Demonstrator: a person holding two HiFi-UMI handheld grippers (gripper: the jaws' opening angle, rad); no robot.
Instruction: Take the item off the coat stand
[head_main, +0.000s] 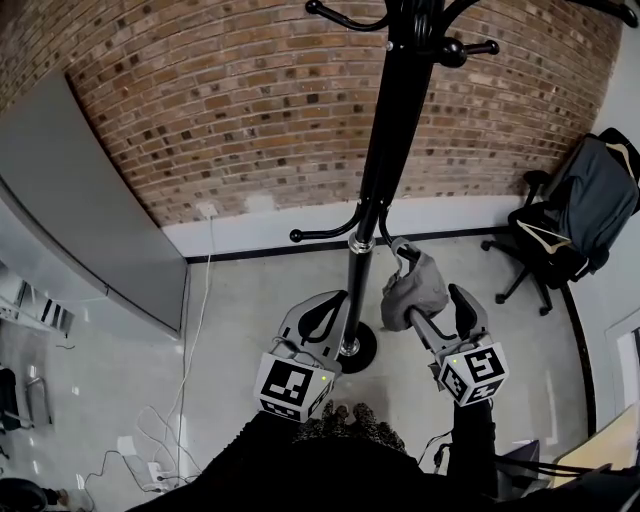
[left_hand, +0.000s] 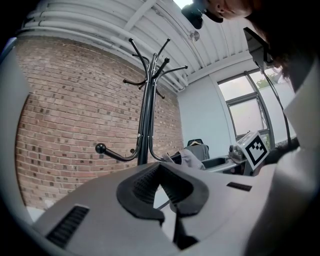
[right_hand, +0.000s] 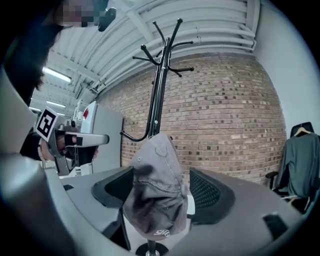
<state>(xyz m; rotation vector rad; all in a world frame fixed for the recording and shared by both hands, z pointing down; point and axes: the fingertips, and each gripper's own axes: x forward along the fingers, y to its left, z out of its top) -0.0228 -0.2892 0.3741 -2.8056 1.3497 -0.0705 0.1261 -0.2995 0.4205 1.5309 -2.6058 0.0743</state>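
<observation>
The cap (head_main: 415, 290) hangs on the coat stand (head_main: 385, 170) between the jaws of the right hand-held gripper (head_main: 436, 305).

Bright, even indoor light. A ceiling strip (right_hand: 56, 75) glows up and left of the right gripper (right_hand: 161, 172), and a pale window (left_hand: 248, 114) shines right of the left gripper (left_hand: 159, 166). Wide-angle distortion bends the edges, and the corners go black.

A soft grey cap (head_main: 416, 288) hangs crumpled and limp, low down on the tall black coat stand (head_main: 392, 140), just beside its upright pole.
</observation>
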